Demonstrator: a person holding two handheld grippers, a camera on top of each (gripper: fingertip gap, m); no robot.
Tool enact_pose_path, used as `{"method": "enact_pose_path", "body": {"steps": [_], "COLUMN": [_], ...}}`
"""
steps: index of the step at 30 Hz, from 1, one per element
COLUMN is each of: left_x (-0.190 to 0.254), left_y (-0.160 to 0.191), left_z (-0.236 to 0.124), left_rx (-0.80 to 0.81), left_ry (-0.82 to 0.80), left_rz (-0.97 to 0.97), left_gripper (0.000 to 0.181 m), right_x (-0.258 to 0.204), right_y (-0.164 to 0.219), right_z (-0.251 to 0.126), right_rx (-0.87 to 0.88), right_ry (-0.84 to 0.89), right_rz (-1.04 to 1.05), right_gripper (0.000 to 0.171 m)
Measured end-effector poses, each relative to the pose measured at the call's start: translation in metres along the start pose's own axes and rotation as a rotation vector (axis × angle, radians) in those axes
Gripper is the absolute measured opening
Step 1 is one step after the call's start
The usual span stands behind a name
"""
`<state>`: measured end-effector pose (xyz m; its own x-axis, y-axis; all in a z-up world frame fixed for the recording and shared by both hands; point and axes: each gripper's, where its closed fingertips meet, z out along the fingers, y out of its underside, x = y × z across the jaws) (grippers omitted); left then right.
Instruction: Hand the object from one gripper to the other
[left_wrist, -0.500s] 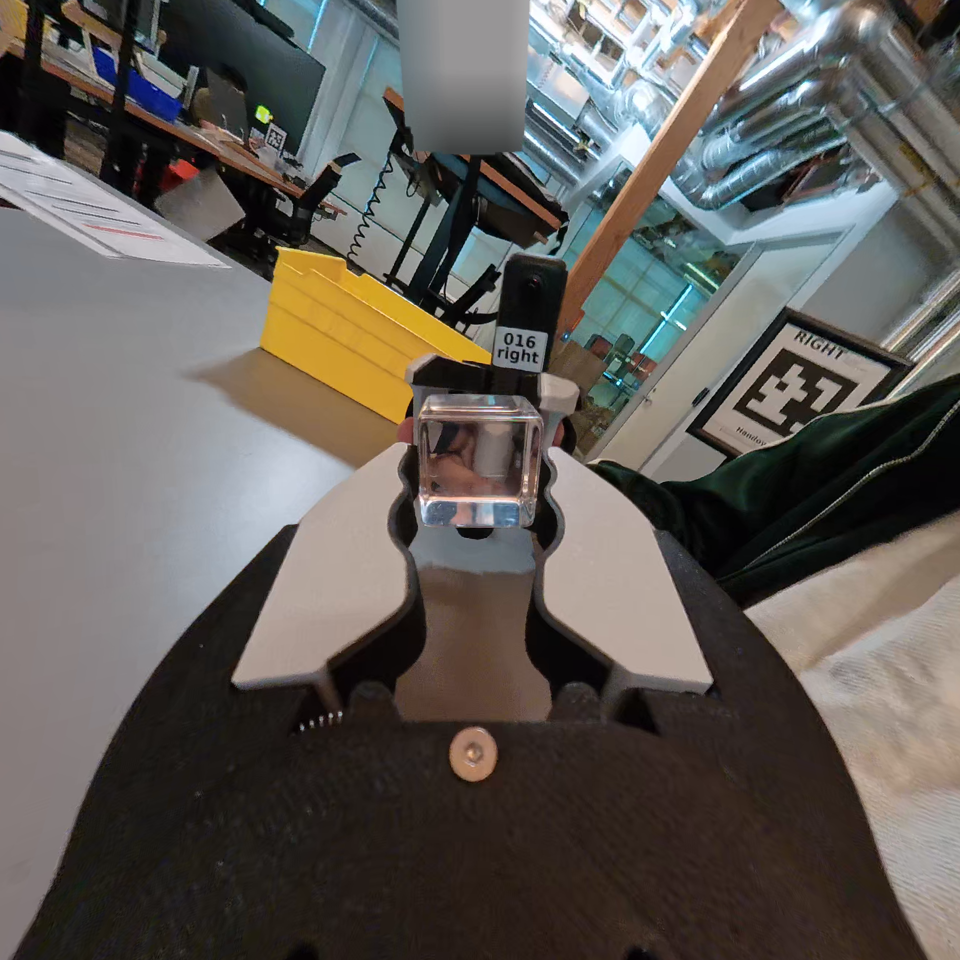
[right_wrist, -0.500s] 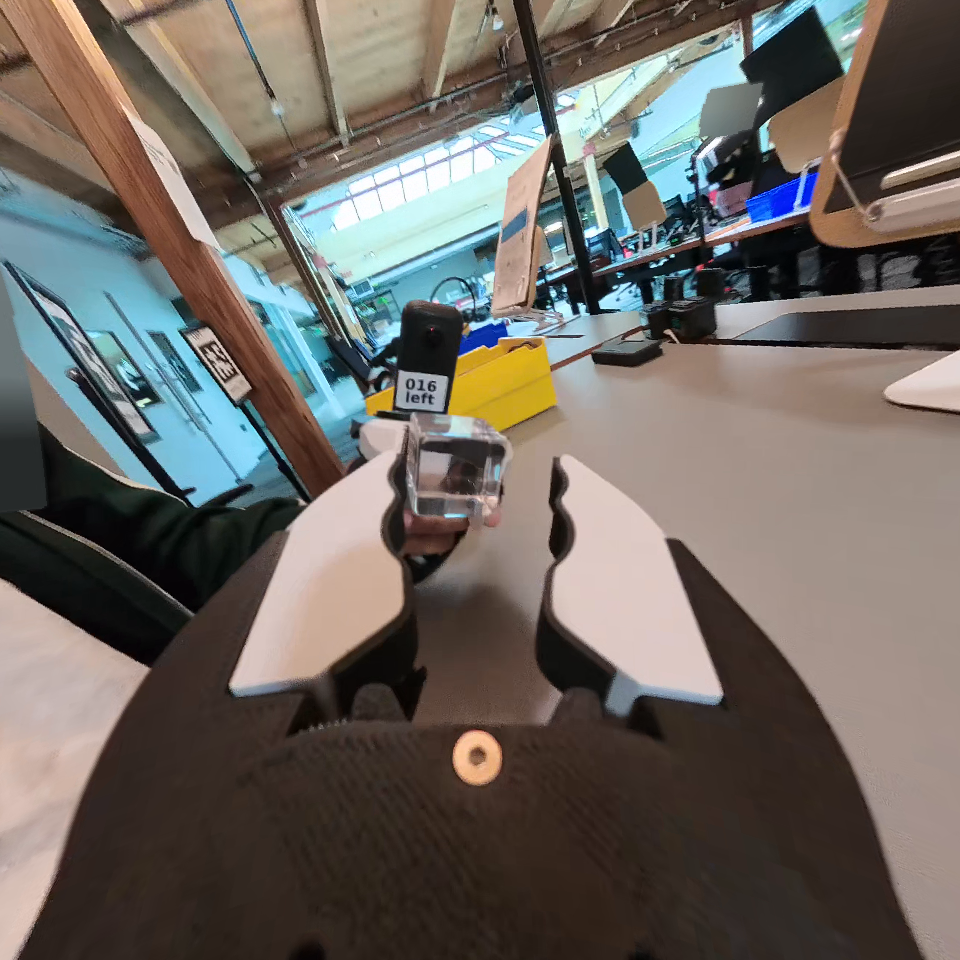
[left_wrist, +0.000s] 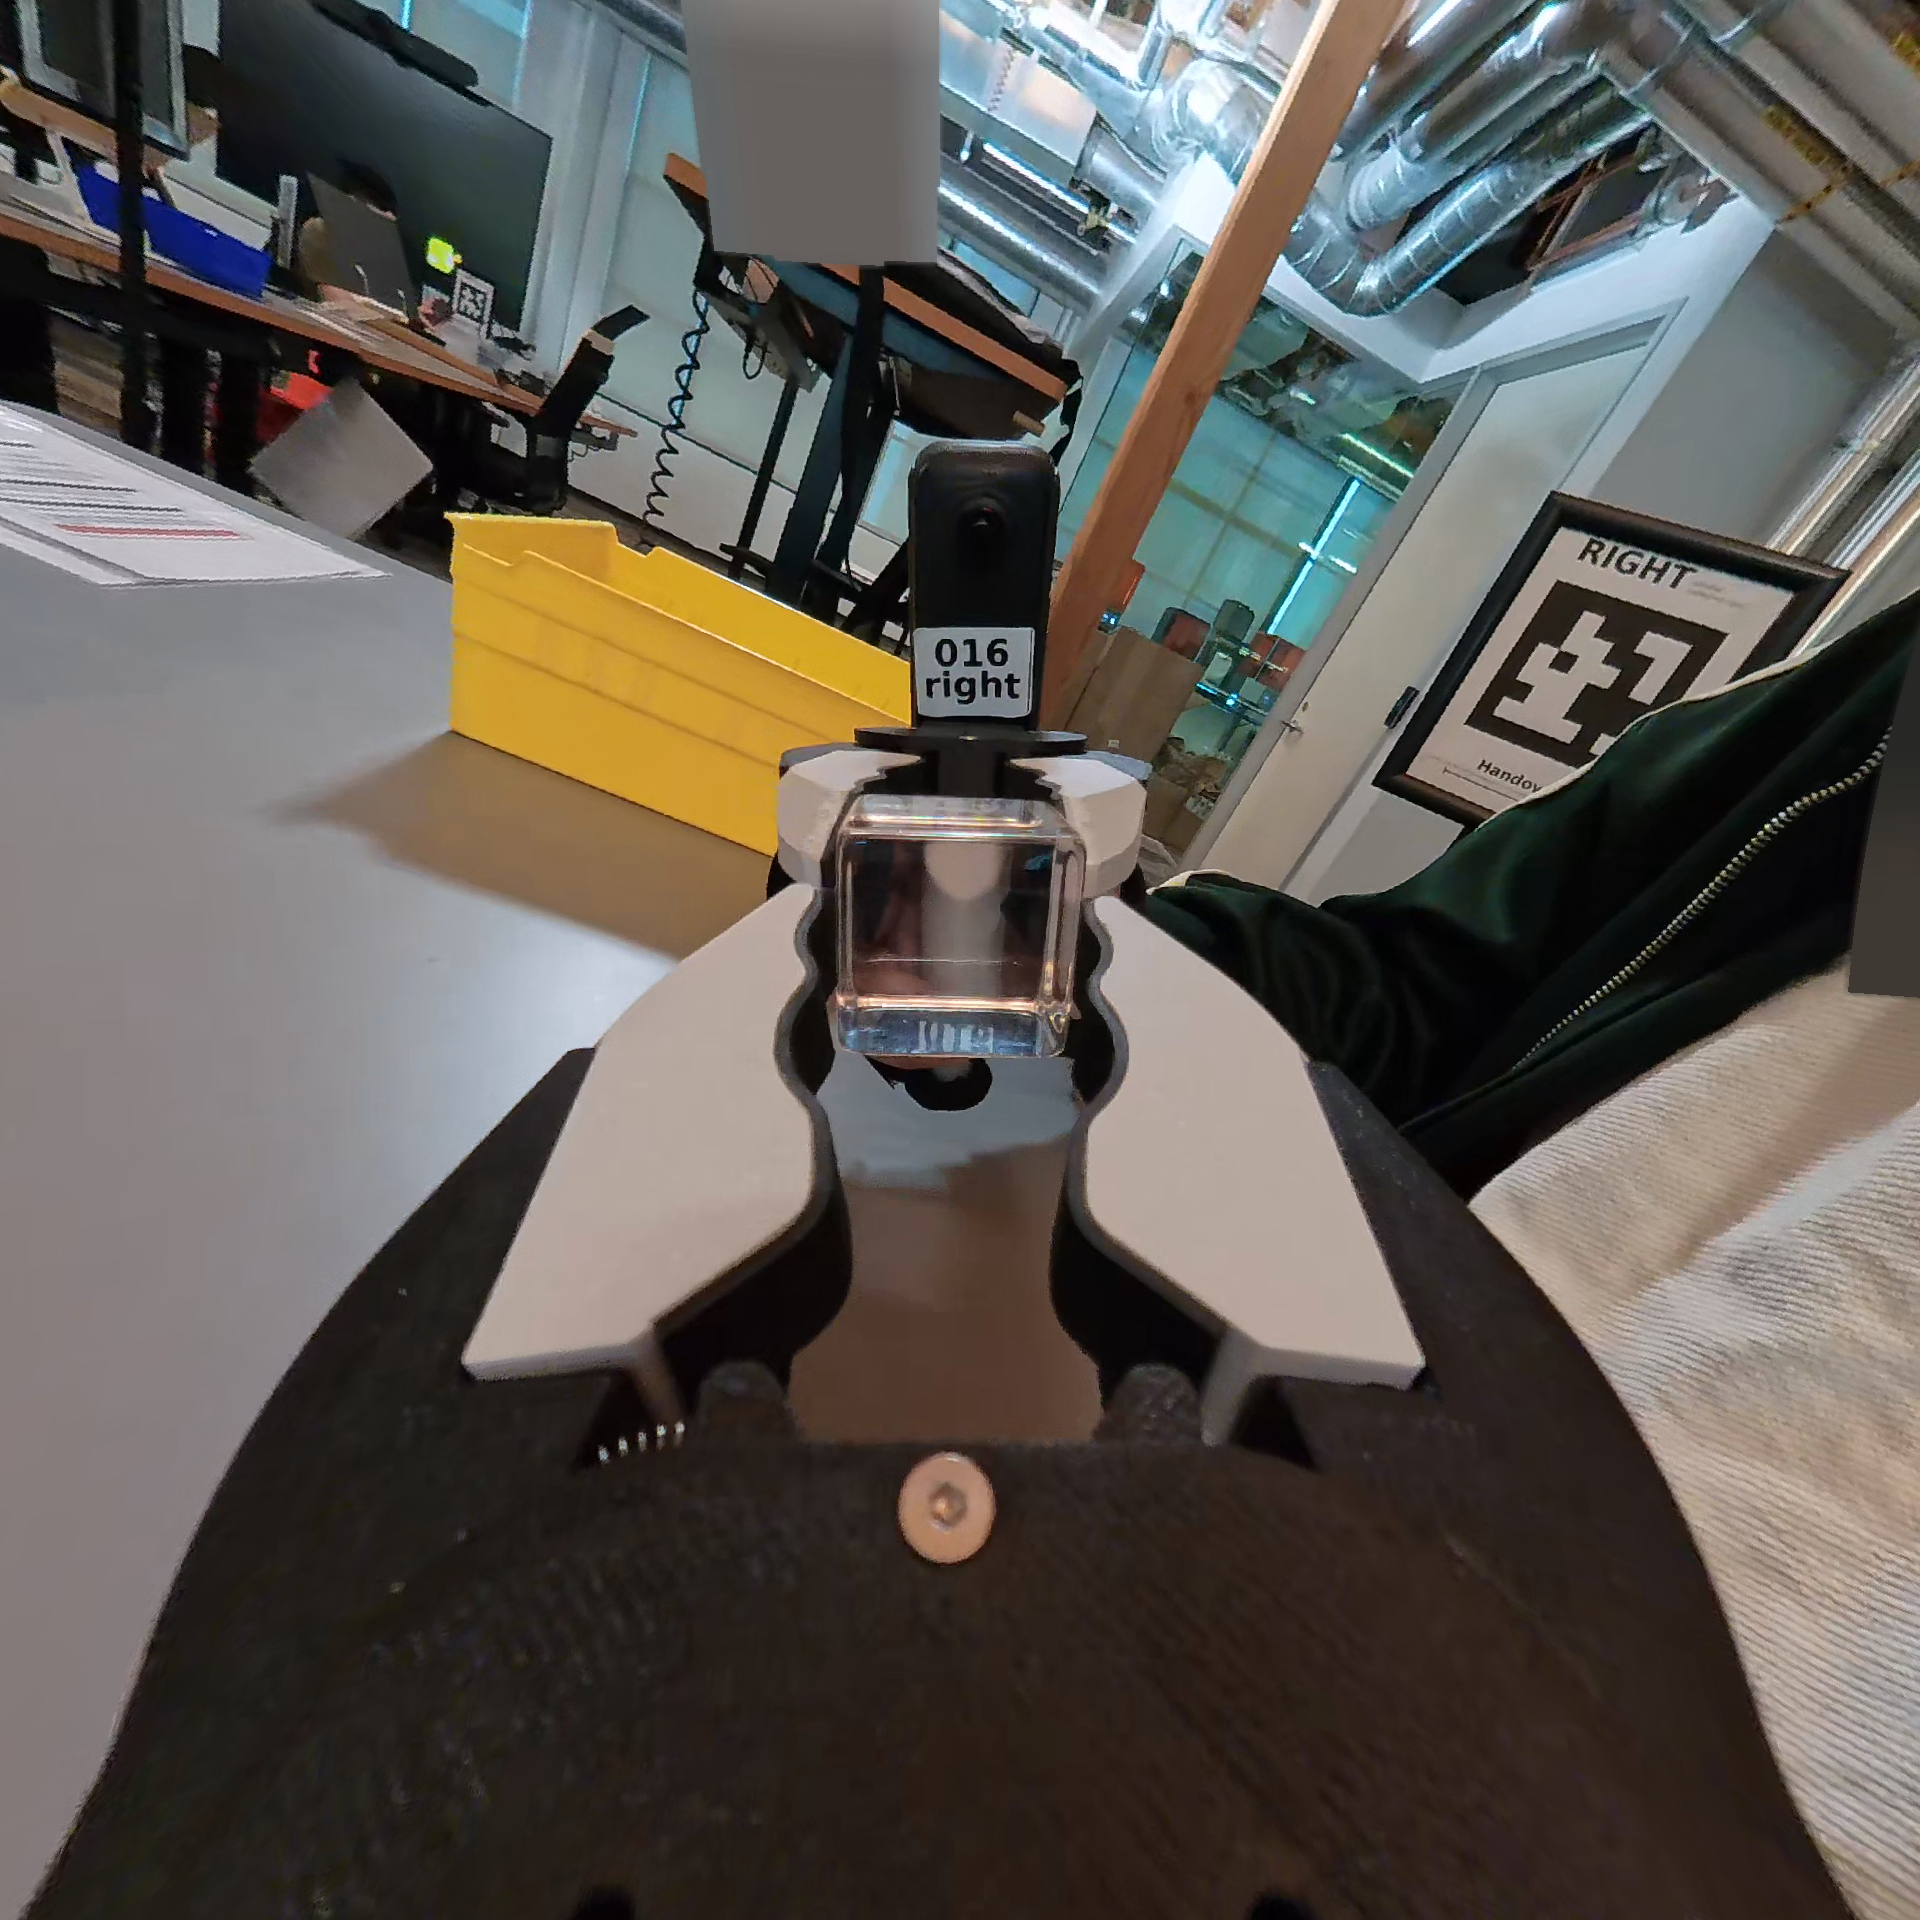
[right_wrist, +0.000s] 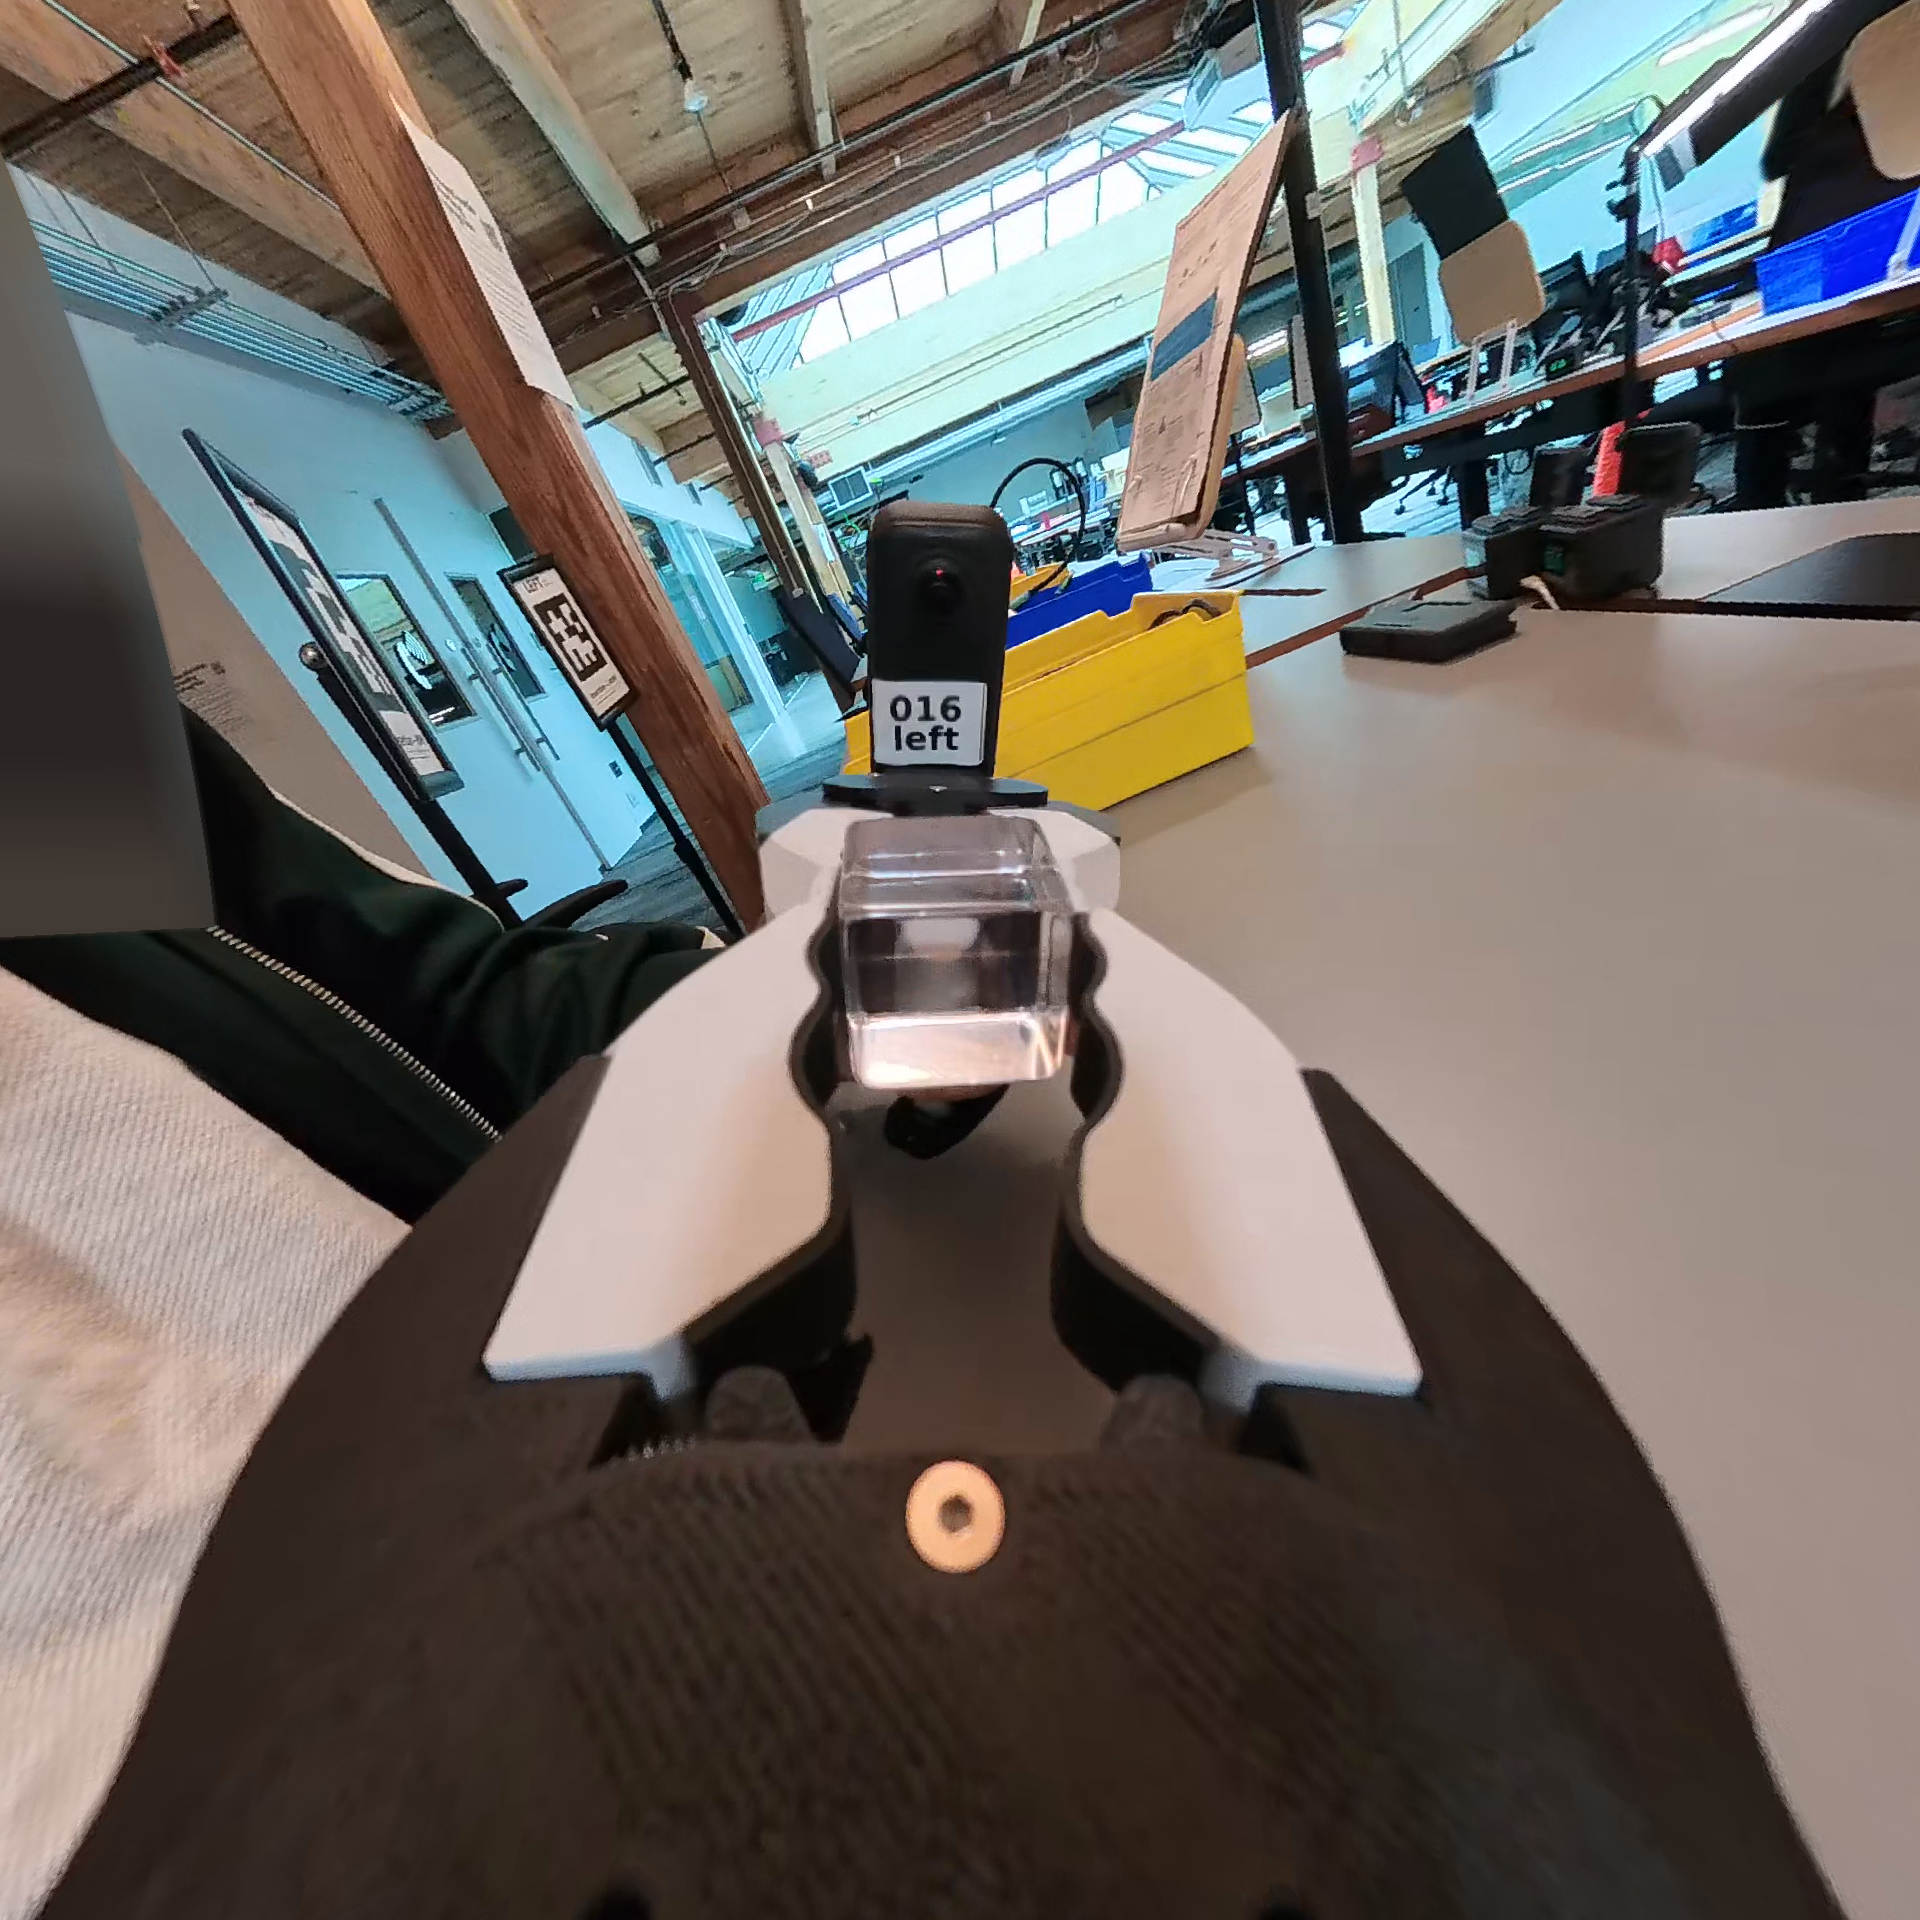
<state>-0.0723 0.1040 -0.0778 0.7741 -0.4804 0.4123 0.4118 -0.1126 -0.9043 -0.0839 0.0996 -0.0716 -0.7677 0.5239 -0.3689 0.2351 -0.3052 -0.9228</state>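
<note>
A clear cube (left_wrist: 956, 935) is held in the air over the grey table (left_wrist: 260, 935), between the two grippers, which face each other nose to nose. My left gripper (left_wrist: 951, 914) is shut on the cube's near part. The right gripper (left_wrist: 961, 800) shows just behind the cube, with its white fingertips at the cube's far sides. In the right wrist view, my right gripper (right_wrist: 951, 935) has its fingers closed against the cube (right_wrist: 951, 977). The left gripper (right_wrist: 940, 842) sits right behind it.
A yellow bin (left_wrist: 623, 675) stands on the table beyond the grippers and also shows in the right wrist view (right_wrist: 1122, 696). A paper sheet (left_wrist: 156, 520) lies at the far left. Black devices (right_wrist: 1423, 629) sit at the table's far side. A person's dark green sleeve (left_wrist: 1507, 935) is alongside. Only a small space, under 4 cm, lies between the two pairs of fingers.
My right gripper has moved forward around the cube and closed its fingers onto it; before, it stood open with the cube at its left finger. The left gripper keeps its hold.
</note>
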Motion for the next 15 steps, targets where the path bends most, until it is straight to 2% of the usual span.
{"method": "enact_pose_path", "body": {"steps": [15], "left_x": [0.0018], "left_y": [-0.0032], "left_z": [0.0013], "left_rx": [0.042], "left_ry": [0.016], "left_rz": [-0.004], "left_gripper": [0.043], "right_x": [0.0001], "right_y": [-0.0024], "right_z": [-0.0005], "right_rx": [-0.002], "right_ry": [0.021], "right_rz": [-0.021], "right_gripper": [0.042]}}
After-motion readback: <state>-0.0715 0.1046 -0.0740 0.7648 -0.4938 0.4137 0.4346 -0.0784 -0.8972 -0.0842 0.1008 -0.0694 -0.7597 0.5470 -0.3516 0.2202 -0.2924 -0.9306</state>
